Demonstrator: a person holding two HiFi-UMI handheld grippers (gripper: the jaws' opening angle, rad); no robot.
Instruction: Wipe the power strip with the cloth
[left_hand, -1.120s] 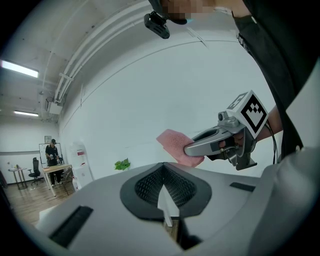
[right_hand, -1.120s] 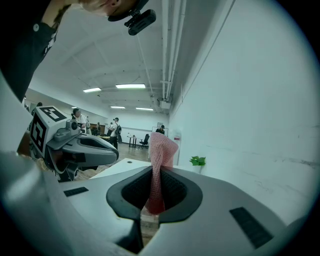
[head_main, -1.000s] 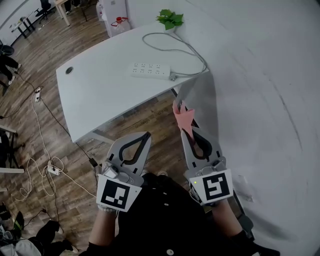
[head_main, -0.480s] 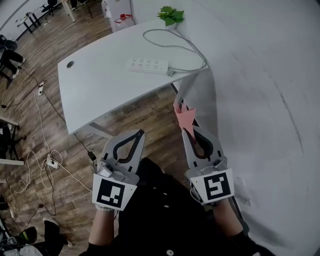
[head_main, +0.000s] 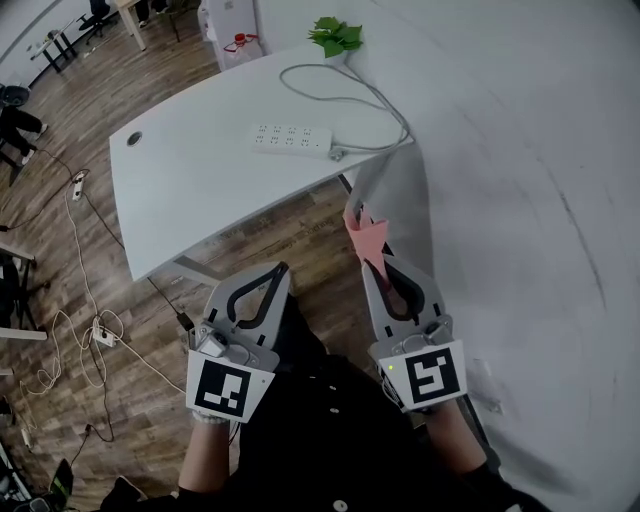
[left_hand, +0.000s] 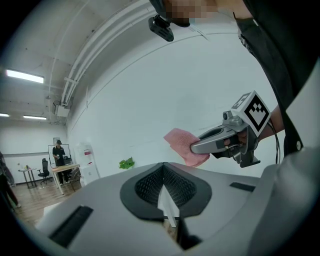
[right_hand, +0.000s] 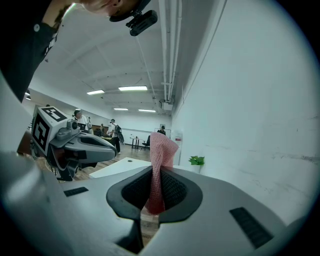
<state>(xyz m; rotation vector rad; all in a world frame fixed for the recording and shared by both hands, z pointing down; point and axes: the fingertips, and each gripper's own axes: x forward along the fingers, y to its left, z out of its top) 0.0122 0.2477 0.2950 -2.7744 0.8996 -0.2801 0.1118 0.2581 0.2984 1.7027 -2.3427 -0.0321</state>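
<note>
- My right gripper (head_main: 371, 260) sits just right of centre in the head view, its jaws pinched tight on the pink cloth (head_main: 365, 230)
- In the right gripper view I see the cloth standing upright between the closed pads, its top poking out past the tips and folding over a little
- My left gripper (head_main: 277, 270) is left of centre, level with the right one; its jaws are pressed together, and the left gripper view shows nothing between them
- The power strip (head_main: 292, 139) lies flat, sockets up, on the white table (head_main: 190, 190) in the upper middle of the head view, well apart from both grippers
- Its grey cable (head_main: 350, 100) leaves the strip's right end and loops over the tabletop towards the green plant (head_main: 335, 37) at the top of the frame
- Both grippers are over the wood floor (head_main: 280, 235), short of the table's near edge, touching neither table nor strip
- A white wall (head_main: 520, 180) fills the right side of the head view
</note>
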